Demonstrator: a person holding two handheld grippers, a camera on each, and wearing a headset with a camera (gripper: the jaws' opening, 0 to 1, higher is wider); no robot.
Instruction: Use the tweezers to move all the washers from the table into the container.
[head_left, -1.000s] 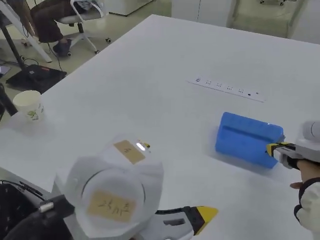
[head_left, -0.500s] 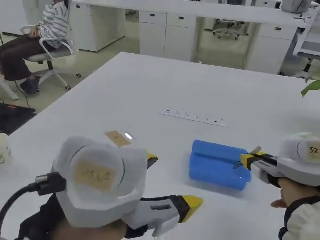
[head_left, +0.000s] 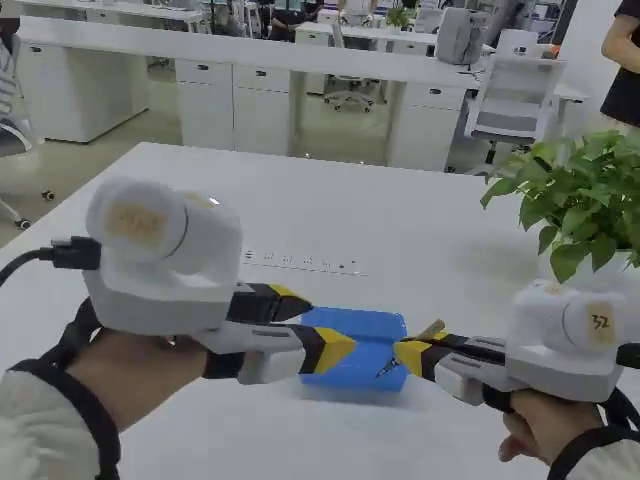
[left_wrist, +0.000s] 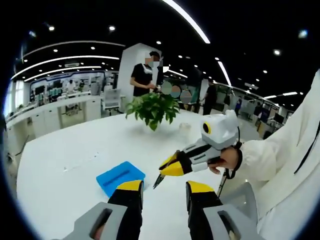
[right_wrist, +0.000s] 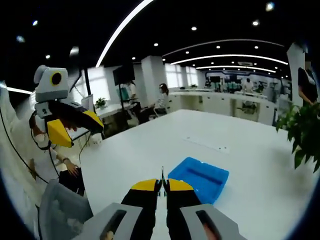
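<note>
A blue container (head_left: 368, 322) lies on the white table (head_left: 440, 250), seen too in the left gripper view (left_wrist: 120, 176) and the right gripper view (right_wrist: 200, 178). My right gripper (head_left: 408, 356) is held up at the container's right end, shut on thin tweezers (head_left: 386, 368) whose tip points left over the container. The tweezers (right_wrist: 162, 175) stick out between its closed jaws. My left gripper (head_left: 325, 325) hovers in front of the container's left end, open and holding nothing (left_wrist: 164, 192). The two grippers face each other (left_wrist: 172, 167) (right_wrist: 80, 131). I cannot make out any washers.
A white power strip (head_left: 300, 262) lies behind the container. A potted green plant (head_left: 570, 200) stands at the table's right. Desks, cabinets and chairs fill the room behind, and a person (left_wrist: 145, 75) stands past the plant.
The head camera has tilted up from the table to the room. Both grippers have risen into view, the left now pointing right and the right closer to the container.
</note>
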